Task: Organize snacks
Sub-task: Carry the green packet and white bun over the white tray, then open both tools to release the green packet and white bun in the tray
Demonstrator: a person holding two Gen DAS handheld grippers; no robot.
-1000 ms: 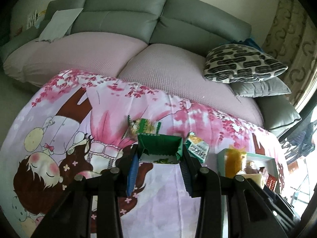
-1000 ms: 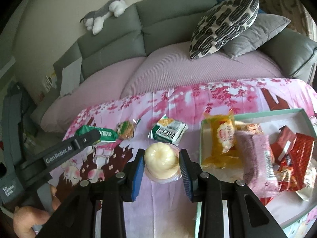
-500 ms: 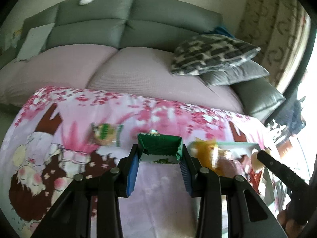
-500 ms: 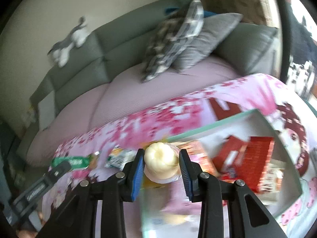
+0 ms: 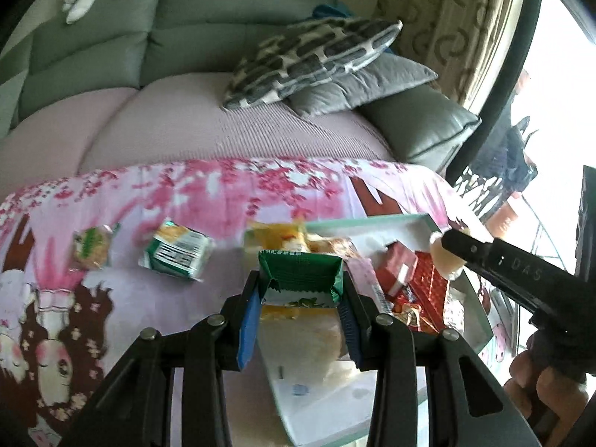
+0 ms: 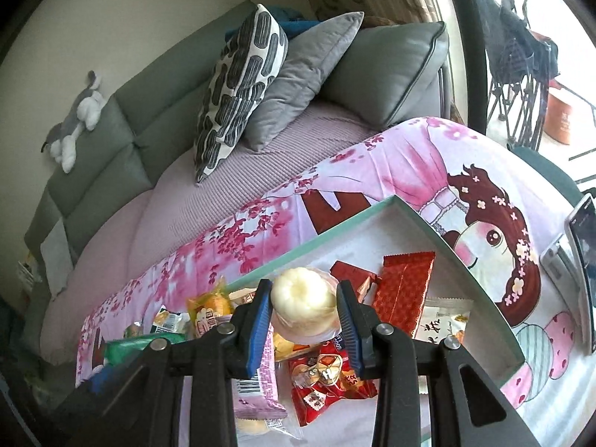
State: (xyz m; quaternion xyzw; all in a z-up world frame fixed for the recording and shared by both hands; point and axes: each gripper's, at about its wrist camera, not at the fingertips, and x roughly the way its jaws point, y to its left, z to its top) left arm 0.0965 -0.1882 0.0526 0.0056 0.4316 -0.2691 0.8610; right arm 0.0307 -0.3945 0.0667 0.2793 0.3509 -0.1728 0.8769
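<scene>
My left gripper (image 5: 300, 290) is shut on a green snack packet (image 5: 298, 270), held over the near left end of the teal-rimmed tray (image 5: 372, 219). My right gripper (image 6: 303, 311) is shut on a pale round cake in clear wrap (image 6: 301, 296), above the middle of the tray (image 6: 421, 219). Several snacks lie in the tray: red packets (image 6: 404, 287), a red bag (image 6: 327, 372), a pink bar (image 6: 260, 376) and a yellow packet (image 6: 208, 309). On the cloth left of the tray lie a green-and-white packet (image 5: 175, 253) and a small cracker packet (image 5: 91, 247).
The tray sits on a pink cartoon-print cloth (image 5: 231, 193) in front of a grey sofa (image 5: 186, 48) with pillows (image 5: 316, 52). A phone (image 6: 581, 260) stands on the cloth right of the tray. A hand (image 5: 544, 383) holds the right gripper at the tray's right side.
Both grippers have swung right, from over the loose snacks on the cloth to over the tray. Each keeps its grip, the left on the green packet and the right on the cake.
</scene>
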